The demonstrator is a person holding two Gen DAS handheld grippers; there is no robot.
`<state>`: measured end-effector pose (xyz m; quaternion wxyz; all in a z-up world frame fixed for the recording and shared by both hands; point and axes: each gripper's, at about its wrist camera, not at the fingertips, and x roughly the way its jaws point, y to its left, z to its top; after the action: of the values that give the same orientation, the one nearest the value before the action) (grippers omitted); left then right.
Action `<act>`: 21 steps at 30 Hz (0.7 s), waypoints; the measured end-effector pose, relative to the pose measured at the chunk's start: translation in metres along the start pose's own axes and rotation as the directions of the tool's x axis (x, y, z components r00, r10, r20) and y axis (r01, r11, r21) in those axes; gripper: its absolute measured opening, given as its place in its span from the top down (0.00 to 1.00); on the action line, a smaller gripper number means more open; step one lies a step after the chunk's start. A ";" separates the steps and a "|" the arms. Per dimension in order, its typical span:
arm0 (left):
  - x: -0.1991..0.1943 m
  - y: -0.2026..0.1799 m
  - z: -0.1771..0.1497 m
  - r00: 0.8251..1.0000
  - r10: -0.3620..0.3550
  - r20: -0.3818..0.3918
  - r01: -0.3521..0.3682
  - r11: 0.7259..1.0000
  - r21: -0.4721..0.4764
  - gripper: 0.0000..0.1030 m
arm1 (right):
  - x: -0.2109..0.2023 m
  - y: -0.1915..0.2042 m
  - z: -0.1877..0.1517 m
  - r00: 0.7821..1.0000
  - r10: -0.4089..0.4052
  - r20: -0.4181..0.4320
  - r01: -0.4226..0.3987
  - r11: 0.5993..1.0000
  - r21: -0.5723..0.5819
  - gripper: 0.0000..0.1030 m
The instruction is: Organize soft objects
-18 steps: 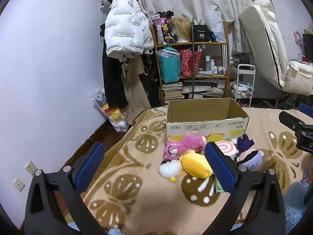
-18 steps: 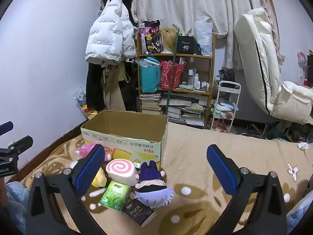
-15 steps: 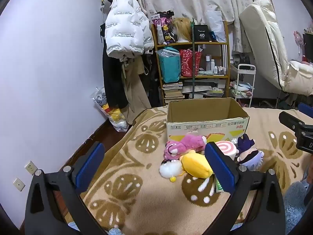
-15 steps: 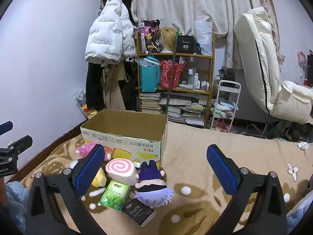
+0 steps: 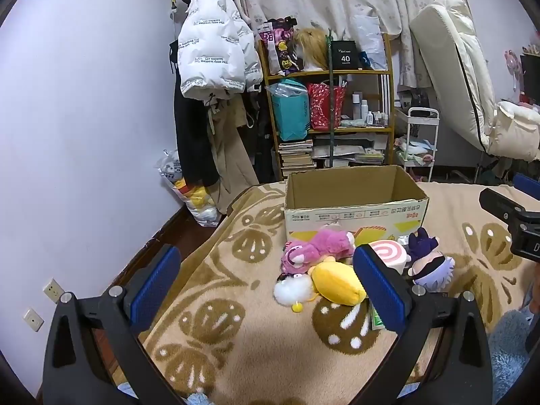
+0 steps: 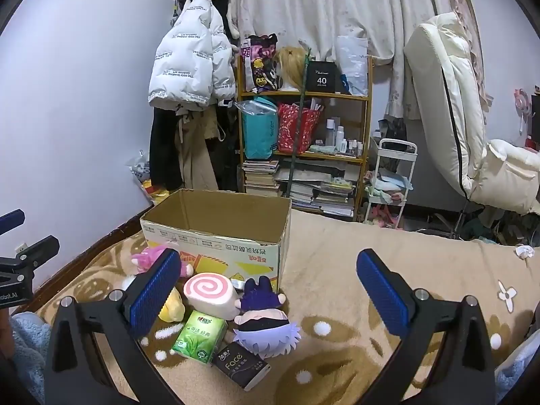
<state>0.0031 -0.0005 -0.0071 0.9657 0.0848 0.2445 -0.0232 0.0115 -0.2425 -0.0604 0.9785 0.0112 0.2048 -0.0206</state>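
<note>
In the left wrist view a blue fingertip pad (image 5: 379,292) hides most of the green tissue pack (image 5: 377,319). In the right wrist view, a pad covers part of the yellow plush (image 6: 172,307), and the cardboard box's (image 6: 216,246) floor stays unseen.

Home bedroom; blanketed bed (image 6: 371,263); hung coats (image 6: 189,67); cluttered shelf (image 6: 303,128)

Pink plush (image 5: 317,248): lay against the box front.
Yellow plush (image 5: 337,285): lay just before it.
Swirl-roll cushion (image 6: 209,292): beside purple-haired doll (image 6: 265,324).
</note>
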 end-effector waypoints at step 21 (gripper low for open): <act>0.000 0.000 0.000 1.000 0.000 -0.001 0.000 1.000 0.002 0.02 | 0.005 0.001 -0.006 1.000 0.002 -0.007 -0.002 1.000 0.001 0.00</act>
<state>0.0033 -0.0002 -0.0069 0.9654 0.0860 0.2452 -0.0232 0.0141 -0.2414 -0.0681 0.9778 0.0118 0.2084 -0.0198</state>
